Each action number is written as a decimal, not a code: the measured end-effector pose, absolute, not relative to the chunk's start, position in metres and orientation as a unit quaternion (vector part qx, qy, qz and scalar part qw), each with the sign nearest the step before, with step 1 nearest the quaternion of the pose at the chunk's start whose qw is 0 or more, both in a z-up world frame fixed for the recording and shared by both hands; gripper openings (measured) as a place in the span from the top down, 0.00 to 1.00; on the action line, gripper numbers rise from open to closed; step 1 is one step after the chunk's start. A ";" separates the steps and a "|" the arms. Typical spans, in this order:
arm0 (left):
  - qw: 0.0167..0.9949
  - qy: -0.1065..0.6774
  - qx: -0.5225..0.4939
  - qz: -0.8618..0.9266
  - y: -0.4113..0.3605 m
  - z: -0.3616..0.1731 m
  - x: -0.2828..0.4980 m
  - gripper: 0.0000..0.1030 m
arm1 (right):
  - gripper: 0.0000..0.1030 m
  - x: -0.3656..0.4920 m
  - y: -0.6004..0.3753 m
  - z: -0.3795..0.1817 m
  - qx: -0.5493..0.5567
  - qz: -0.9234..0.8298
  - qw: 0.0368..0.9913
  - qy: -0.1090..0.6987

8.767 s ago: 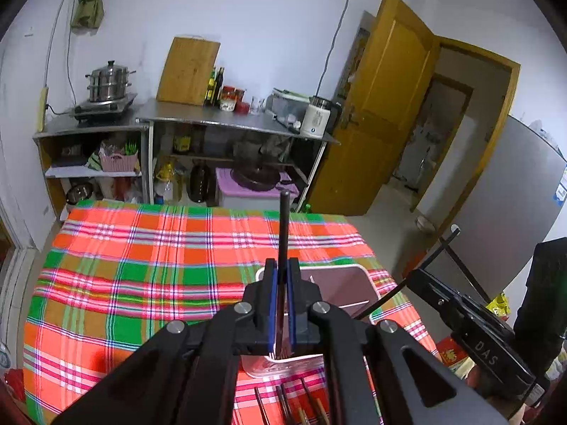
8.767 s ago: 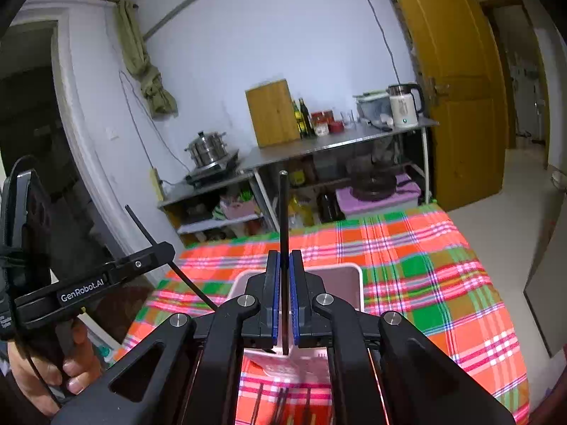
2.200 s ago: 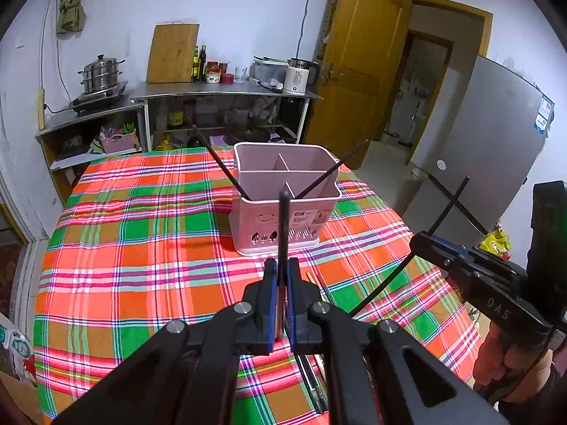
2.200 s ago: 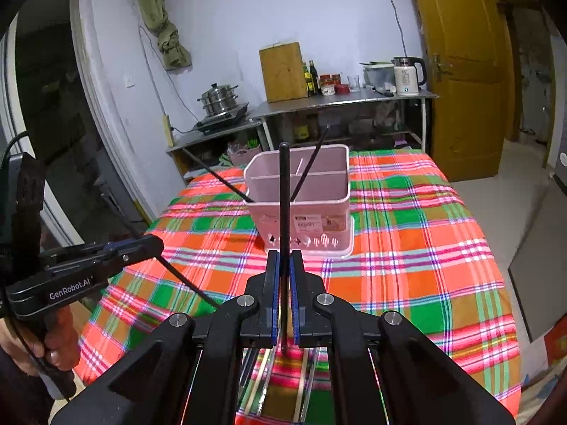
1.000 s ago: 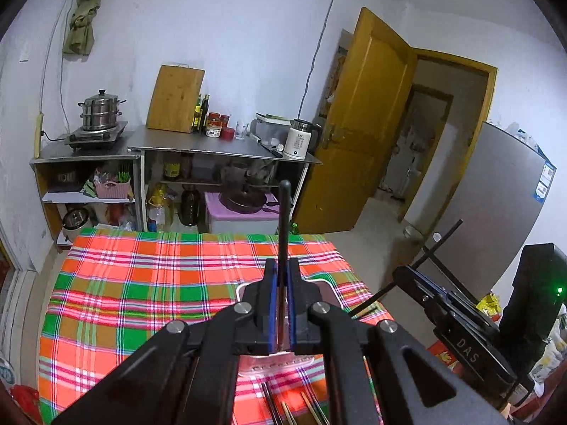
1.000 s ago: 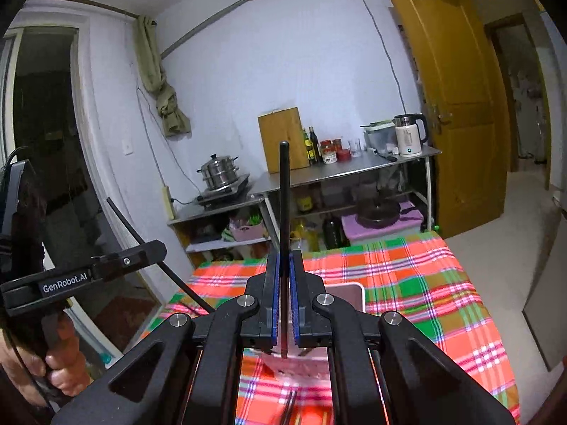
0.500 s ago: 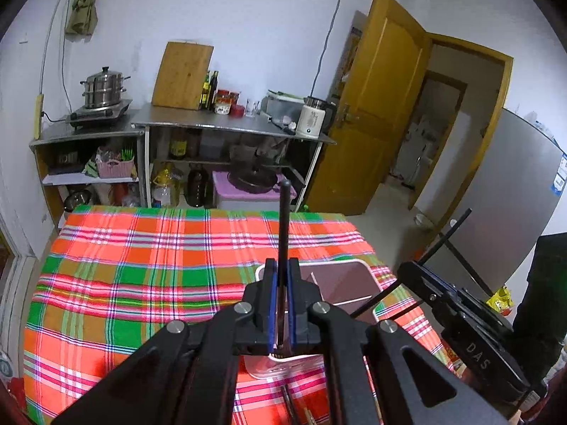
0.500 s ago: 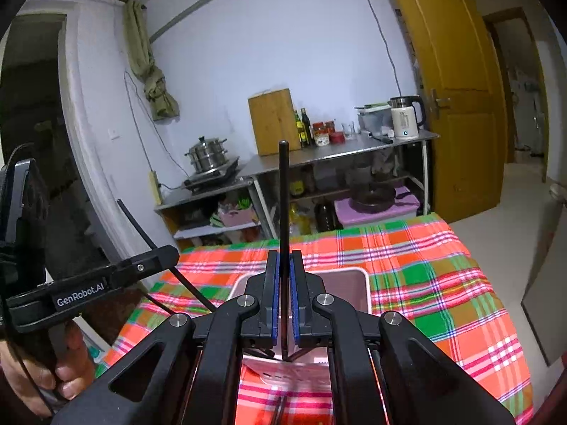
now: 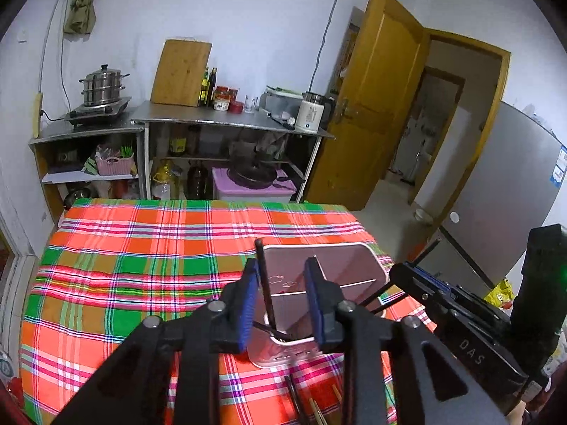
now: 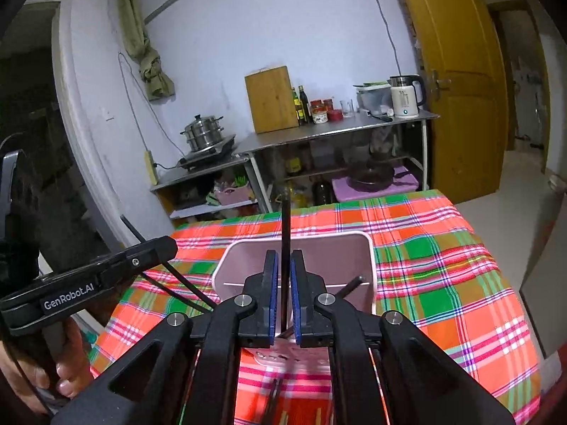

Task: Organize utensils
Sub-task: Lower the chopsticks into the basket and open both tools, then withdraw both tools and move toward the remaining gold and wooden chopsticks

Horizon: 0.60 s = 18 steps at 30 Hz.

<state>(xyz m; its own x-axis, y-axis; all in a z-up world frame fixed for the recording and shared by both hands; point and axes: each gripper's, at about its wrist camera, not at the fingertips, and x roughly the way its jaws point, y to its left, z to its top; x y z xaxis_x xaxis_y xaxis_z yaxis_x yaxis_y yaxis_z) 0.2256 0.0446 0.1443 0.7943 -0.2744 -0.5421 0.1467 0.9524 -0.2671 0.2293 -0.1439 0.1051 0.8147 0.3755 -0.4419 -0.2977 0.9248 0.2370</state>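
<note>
A pink utensil holder [image 9: 358, 265] stands on the plaid tablecloth, right under both grippers; it also shows in the right wrist view [image 10: 361, 255]. My left gripper [image 9: 280, 304] is open above the holder. A black chopstick [image 9: 265, 283] stands free between its fingers, its lower end in the holder. My right gripper [image 10: 282, 299] has its jaws slightly apart around another black chopstick [image 10: 286, 248] that points up over the holder; whether they still pinch it is unclear. More chopsticks [image 9: 304, 403] lie on the cloth near the front edge.
The plaid table [image 9: 141, 248] stretches left and back. Behind it stand a metal shelf [image 9: 226, 124] with a kettle, bottles and a cutting board, and a steamer pot [image 9: 102, 85]. A wooden door [image 9: 372, 106] is at the right.
My left gripper has opened and let its chopstick drop into the holder. My right gripper's jaws have parted a little around its chopstick. Both grippers have lowered toward the holder.
</note>
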 end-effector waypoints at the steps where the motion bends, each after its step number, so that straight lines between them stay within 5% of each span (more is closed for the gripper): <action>1: 0.943 0.297 -0.104 -0.110 0.044 0.147 0.222 0.70 | 0.92 0.226 -0.145 0.107 0.078 0.178 0.950 0.245; 18: 0.952 0.267 -0.088 -0.119 0.029 0.158 0.139 0.68 | 0.91 0.142 -0.169 0.121 0.065 0.203 0.952 0.218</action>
